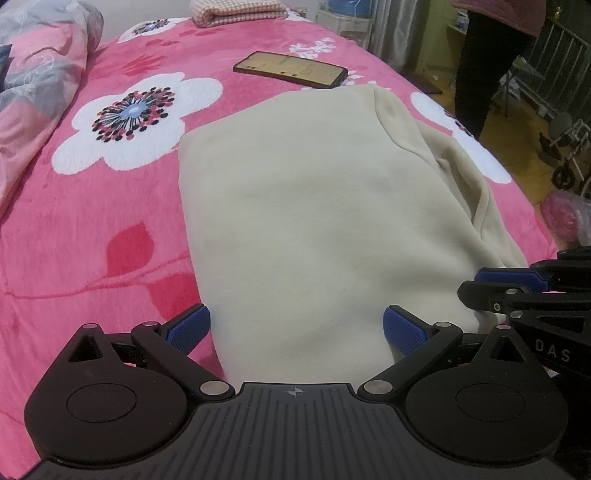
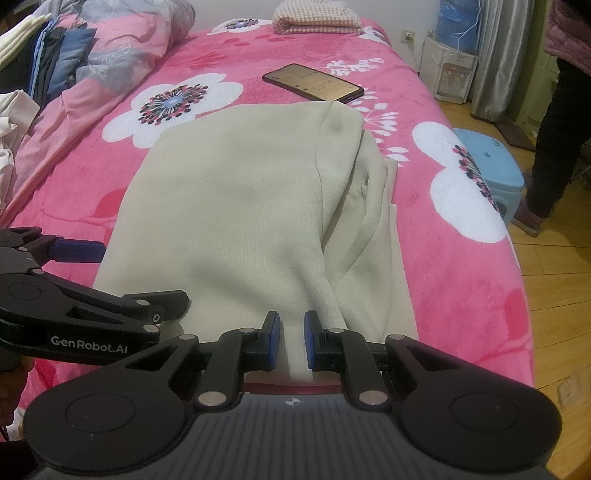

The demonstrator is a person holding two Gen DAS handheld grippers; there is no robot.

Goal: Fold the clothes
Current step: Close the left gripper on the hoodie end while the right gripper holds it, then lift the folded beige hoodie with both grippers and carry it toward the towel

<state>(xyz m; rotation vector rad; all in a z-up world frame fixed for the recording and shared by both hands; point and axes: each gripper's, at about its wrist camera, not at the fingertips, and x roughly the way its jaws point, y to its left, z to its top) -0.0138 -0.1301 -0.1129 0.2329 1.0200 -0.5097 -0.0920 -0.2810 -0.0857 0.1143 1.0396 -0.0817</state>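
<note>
A cream sweatshirt [image 1: 306,206] lies folded lengthwise on the pink flowered blanket [image 1: 92,236], with a sleeve tucked along its right side [image 2: 365,229]. My left gripper [image 1: 295,328] stands wide open over the garment's near left part, its blue pads [image 1: 188,328] apart from the cloth. In the right wrist view the left gripper [image 2: 140,275] reaches in from the left at the hem's corner. My right gripper [image 2: 291,339] is shut on the sweatshirt's near edge, a strip of cream cloth pinched between its narrow-set pads [image 2: 274,339]. It shows at the right edge in the left wrist view [image 1: 495,291].
A phone [image 2: 314,83] with a lit screen lies beyond the garment. A folded checked towel [image 2: 317,18] sits at the far end, a crumpled quilt [image 2: 110,55] and stacked clothes [image 2: 48,55] on the left. A blue stool [image 2: 491,162] and a standing person [image 2: 557,129] are right of the bed.
</note>
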